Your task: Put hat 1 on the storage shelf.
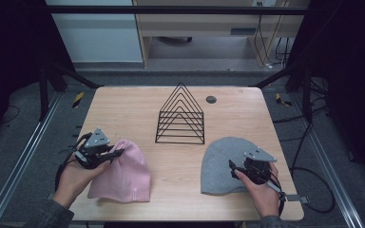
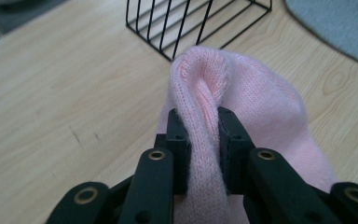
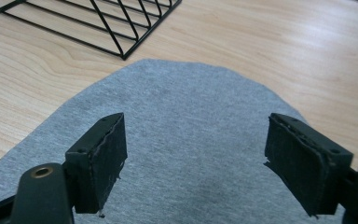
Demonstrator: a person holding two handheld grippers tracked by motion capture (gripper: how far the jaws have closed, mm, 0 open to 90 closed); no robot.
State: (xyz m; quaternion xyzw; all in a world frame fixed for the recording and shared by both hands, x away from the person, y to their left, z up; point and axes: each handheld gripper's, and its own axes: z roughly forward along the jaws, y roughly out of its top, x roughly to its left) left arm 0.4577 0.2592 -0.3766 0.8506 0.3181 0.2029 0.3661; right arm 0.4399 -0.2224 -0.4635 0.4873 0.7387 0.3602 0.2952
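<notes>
Left gripper view: my left gripper [image 2: 199, 135] pinches a fold of the pink knitted hat [image 2: 261, 102]. My right gripper [image 3: 193, 158] hangs wide open over the grey fabric hat [image 3: 186, 107], black wire rack [image 3: 98, 18] at 11 o'clock.

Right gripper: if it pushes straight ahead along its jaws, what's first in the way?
Probably the grey beanie spread under the open right gripper; past its edge, bare table. Height above the fabric is unclear.
</notes>
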